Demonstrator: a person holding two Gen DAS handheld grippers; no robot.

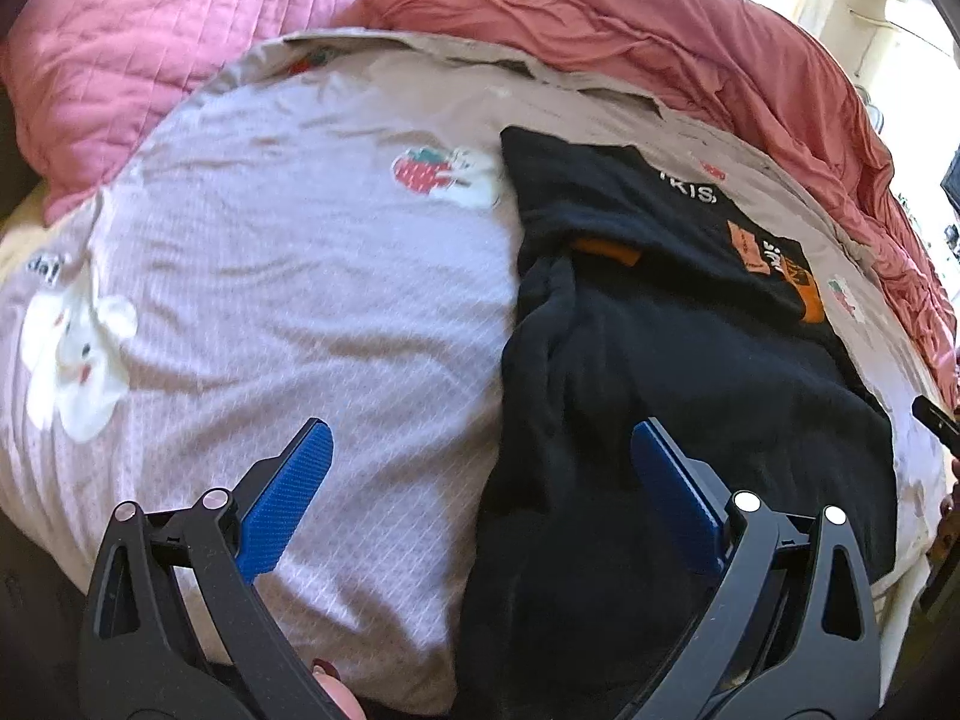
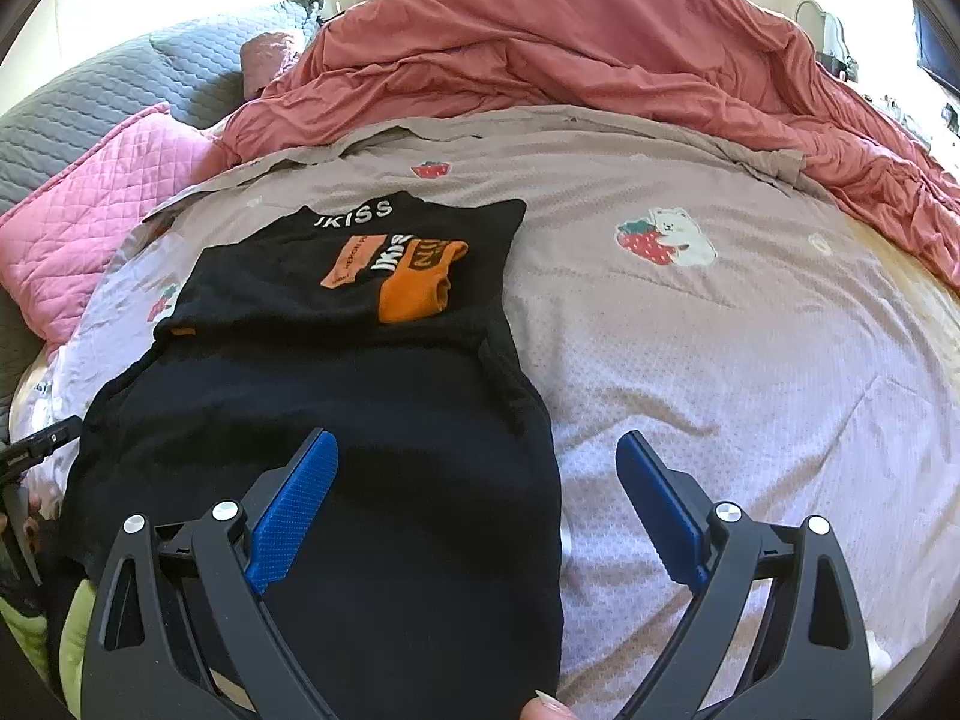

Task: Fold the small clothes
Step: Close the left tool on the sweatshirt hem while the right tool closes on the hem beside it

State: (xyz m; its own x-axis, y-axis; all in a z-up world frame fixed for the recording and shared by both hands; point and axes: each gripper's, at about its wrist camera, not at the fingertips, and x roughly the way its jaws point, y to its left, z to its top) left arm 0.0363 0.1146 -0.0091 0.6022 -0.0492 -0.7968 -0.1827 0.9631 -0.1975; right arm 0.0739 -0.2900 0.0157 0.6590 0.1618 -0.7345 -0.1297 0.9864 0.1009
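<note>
A small black garment point(image 1: 672, 372) point(image 2: 336, 396) with orange patches and white lettering lies flat on the bed, its printed end folded over at the far side. My left gripper point(image 1: 480, 429) hovers open above the garment's near left edge, one blue finger over the sheet and one over the black cloth. My right gripper point(image 2: 477, 441) is open too, straddling the garment's near right edge. Neither holds anything. The other gripper's black tip point(image 1: 936, 420) point(image 2: 42, 447) shows at each view's edge.
The bed sheet point(image 2: 720, 372) point(image 1: 288, 312) is pale pink with strawberry and bear prints. A crumpled red duvet point(image 2: 600, 42) point(image 1: 690, 42) lies along the far side. A pink quilted pillow point(image 1: 138, 60) point(image 2: 84, 204) and a grey quilt point(image 2: 120, 84) lie at the far left.
</note>
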